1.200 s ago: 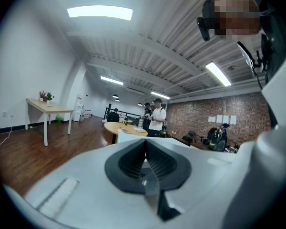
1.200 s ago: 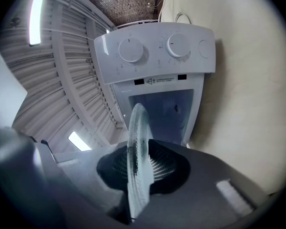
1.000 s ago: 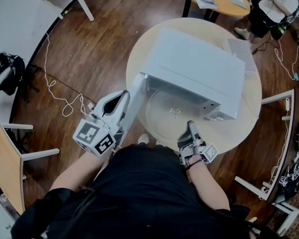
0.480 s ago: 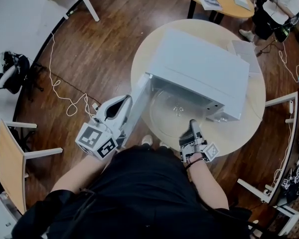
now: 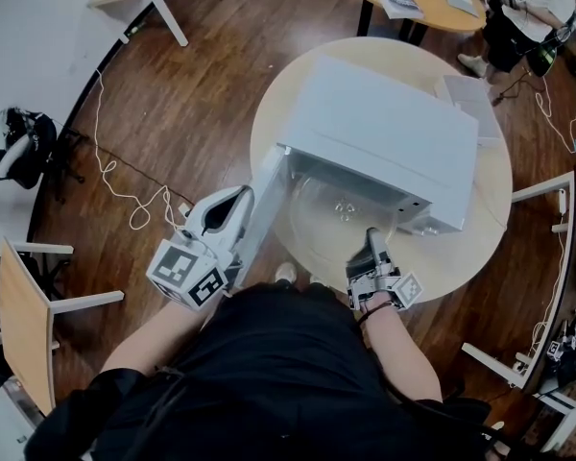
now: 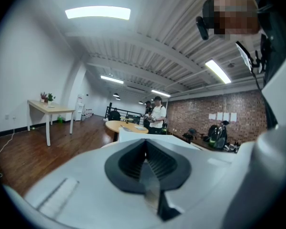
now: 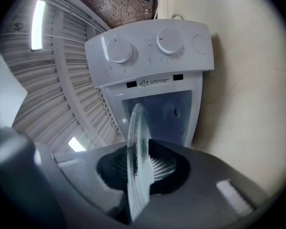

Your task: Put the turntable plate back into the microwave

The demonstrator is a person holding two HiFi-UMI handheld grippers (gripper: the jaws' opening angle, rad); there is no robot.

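Observation:
A white microwave (image 5: pixel 384 133) stands on a round pale table (image 5: pixel 461 248), its door (image 5: pixel 264 195) swung open to the left. The clear glass turntable plate (image 5: pixel 331 214) lies level, its far part under the microwave's top and its near part out over the table. My right gripper (image 5: pixel 372 248) is shut on the plate's near rim. In the right gripper view the plate (image 7: pixel 136 151) shows edge-on between the jaws, in front of the cavity (image 7: pixel 169 111) and the two knobs (image 7: pixel 168 40). My left gripper (image 5: pixel 238 200) sits against the door's outer side with its jaws together.
A flat white box (image 5: pixel 466 94) lies on the table behind the microwave. White chair frames (image 5: pixel 533 195) stand at the right and a desk (image 5: pixel 24 325) at the left. Cables (image 5: pixel 115 185) trail over the wooden floor. A person (image 6: pixel 157 113) stands by a far table.

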